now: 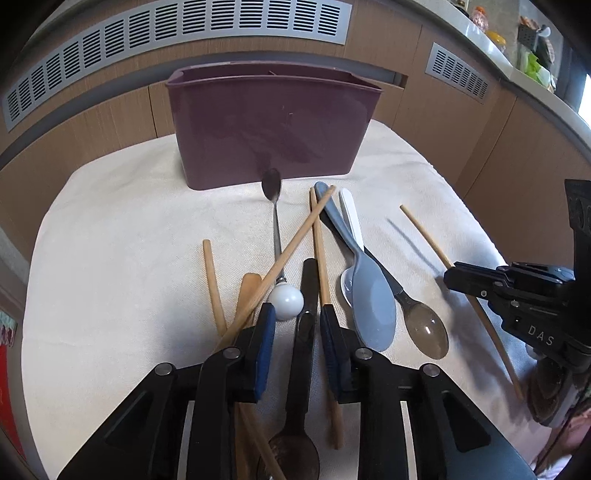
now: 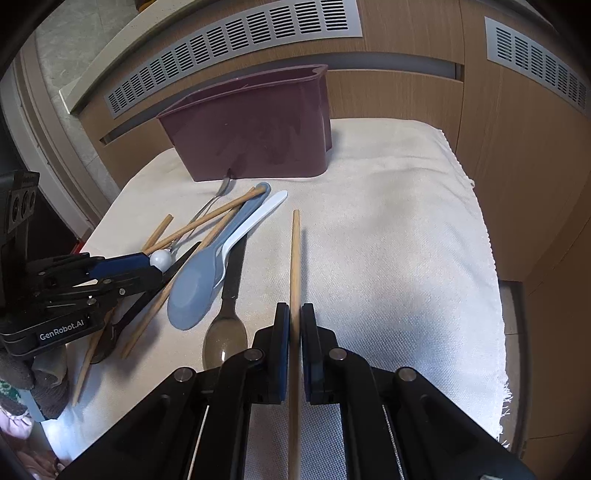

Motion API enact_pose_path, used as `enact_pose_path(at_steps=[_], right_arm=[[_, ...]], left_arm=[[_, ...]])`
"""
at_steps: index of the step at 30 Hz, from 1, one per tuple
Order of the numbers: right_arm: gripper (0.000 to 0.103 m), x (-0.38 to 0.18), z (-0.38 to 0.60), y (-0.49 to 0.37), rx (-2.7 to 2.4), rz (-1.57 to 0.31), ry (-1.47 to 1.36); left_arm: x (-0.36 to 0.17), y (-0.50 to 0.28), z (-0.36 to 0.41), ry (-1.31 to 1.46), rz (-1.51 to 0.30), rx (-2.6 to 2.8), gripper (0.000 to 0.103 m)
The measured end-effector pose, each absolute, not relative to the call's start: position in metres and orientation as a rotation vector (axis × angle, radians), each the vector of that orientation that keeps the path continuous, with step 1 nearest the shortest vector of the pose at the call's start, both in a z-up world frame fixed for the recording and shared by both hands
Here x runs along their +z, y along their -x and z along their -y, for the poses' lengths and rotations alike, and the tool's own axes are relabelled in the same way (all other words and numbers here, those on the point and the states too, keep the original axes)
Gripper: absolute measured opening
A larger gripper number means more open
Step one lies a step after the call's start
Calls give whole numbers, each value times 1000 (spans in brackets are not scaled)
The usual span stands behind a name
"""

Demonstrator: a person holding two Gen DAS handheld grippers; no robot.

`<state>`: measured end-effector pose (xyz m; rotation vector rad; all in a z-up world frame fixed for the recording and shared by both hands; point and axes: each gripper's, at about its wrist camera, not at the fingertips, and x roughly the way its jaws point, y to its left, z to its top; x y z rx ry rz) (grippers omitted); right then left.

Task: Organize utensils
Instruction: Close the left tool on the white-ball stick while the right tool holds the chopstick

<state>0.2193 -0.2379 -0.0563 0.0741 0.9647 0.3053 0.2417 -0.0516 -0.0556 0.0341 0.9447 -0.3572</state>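
Note:
A maroon utensil holder (image 1: 269, 125) (image 2: 251, 133) stands upright at the back of a cream cloth (image 1: 110, 240). Utensils lie in front of it: a blue-grey spoon (image 1: 373, 306), a white spoon (image 1: 351, 218), a brown spoon (image 1: 428, 332), a metal spoon with a white ball end (image 1: 275, 229) and several wooden chopsticks. My left gripper (image 1: 298, 326) straddles a black-handled spoon (image 1: 301, 365); a gap shows beside the left pad. My right gripper (image 2: 294, 317) (image 1: 454, 278) is shut on a single chopstick (image 2: 294, 258) to the right of the pile.
A wood-panelled wall with grey vent grilles (image 1: 207, 33) rises right behind the holder. The cloth's frayed edge (image 2: 495, 332) drops off at the right. A gloved hand (image 2: 44, 387) holds the left gripper's body at the left edge.

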Motion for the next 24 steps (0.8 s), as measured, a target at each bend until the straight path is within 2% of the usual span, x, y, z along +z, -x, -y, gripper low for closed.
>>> enact_pose_path(at_steps=[10, 11, 13, 18, 24], right_arm=[[7, -58, 231, -217, 296, -958, -35], [7, -58, 231, -217, 295, -957, -35], [7, -59, 233, -217, 295, -959, -43], [7, -61, 232, -219, 295, -964, -36], [7, -59, 230, -223, 292, -975, -28]], left_arm=[[-64, -265, 60, -30, -954, -310, 26], [-63, -264, 60, -37, -945, -301, 22], [-59, -256, 59, -57, -916, -307, 22], [-23, -212, 49, -145, -772, -319, 23], [28, -184, 31, -116, -606, -307, 23]])
